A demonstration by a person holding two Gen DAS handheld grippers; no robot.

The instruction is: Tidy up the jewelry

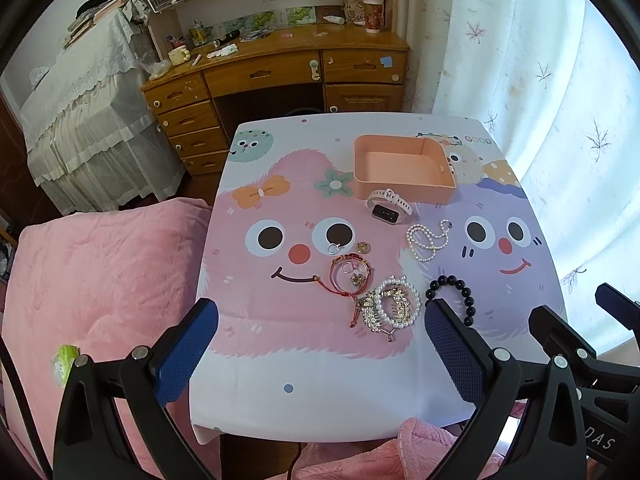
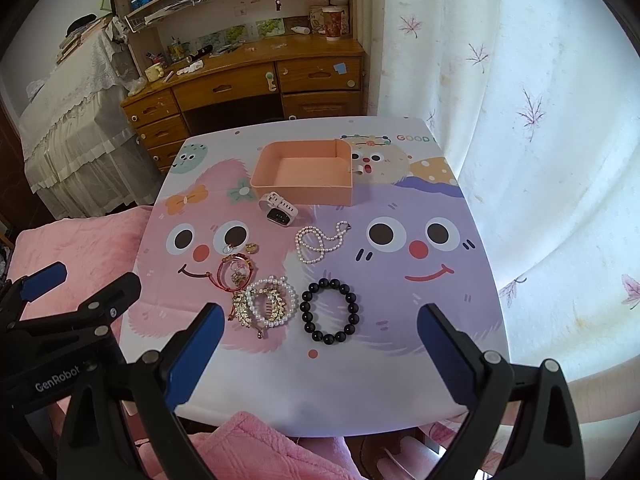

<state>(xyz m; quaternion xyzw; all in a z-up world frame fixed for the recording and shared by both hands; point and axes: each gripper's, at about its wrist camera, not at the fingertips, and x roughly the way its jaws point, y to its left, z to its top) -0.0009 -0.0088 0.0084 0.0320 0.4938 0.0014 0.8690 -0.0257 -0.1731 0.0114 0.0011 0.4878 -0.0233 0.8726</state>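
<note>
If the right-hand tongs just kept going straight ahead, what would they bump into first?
Probably the black bead bracelet: it lies on the table between the open right tongs, just ahead of the tips. Depth is hard to judge.

Daylight pours through the white curtain [image 1: 540,120] from about two o'clock, blowing it out toward three o'clock in both views. The table [image 2: 320,380] is evenly lit with only faint shadows. Fisheye bending grows toward the rims, with dark vignette corners; the centre is sharp, the edges soft
</note>
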